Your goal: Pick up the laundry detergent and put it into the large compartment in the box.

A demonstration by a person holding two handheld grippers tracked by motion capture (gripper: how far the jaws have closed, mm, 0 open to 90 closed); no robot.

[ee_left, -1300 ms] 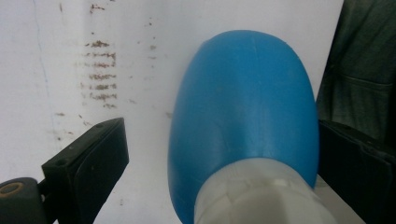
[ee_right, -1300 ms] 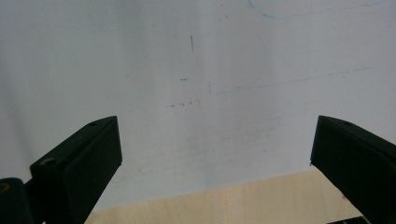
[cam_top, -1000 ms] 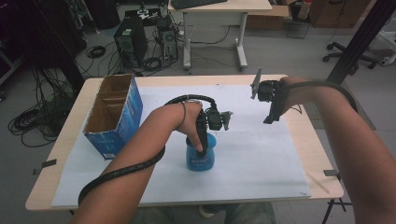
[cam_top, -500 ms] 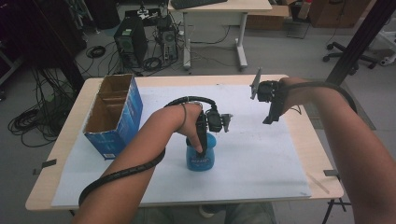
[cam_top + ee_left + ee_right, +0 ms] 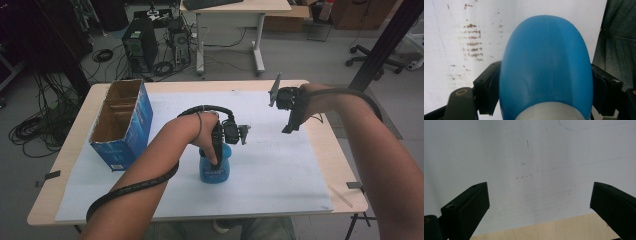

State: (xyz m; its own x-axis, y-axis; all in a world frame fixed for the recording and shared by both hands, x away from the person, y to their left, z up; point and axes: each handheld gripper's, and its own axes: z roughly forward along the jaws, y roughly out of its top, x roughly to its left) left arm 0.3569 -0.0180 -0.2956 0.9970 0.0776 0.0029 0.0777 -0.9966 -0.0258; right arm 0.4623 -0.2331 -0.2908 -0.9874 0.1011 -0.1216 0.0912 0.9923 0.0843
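Observation:
A blue plastic bottle (image 5: 215, 171) with a pale label stands on the white sheet (image 5: 280, 170) near the table's front middle. My left gripper (image 5: 215, 158) reaches down onto it from above. In the left gripper view the bottle's rounded blue body (image 5: 546, 57) sits between the two black jaws. The jaws have just been closing, and both pads (image 5: 489, 82) now touch its sides. My right gripper (image 5: 290, 125) hangs over the sheet's far right part. Its jaws (image 5: 539, 197) stand wide apart with nothing between them.
An open blue cardboard box (image 5: 122, 125) stands at the table's left. The wooden table (image 5: 60, 165) shows beyond the sheet on every side. Floor cables, a computer tower and another desk lie beyond the far edge.

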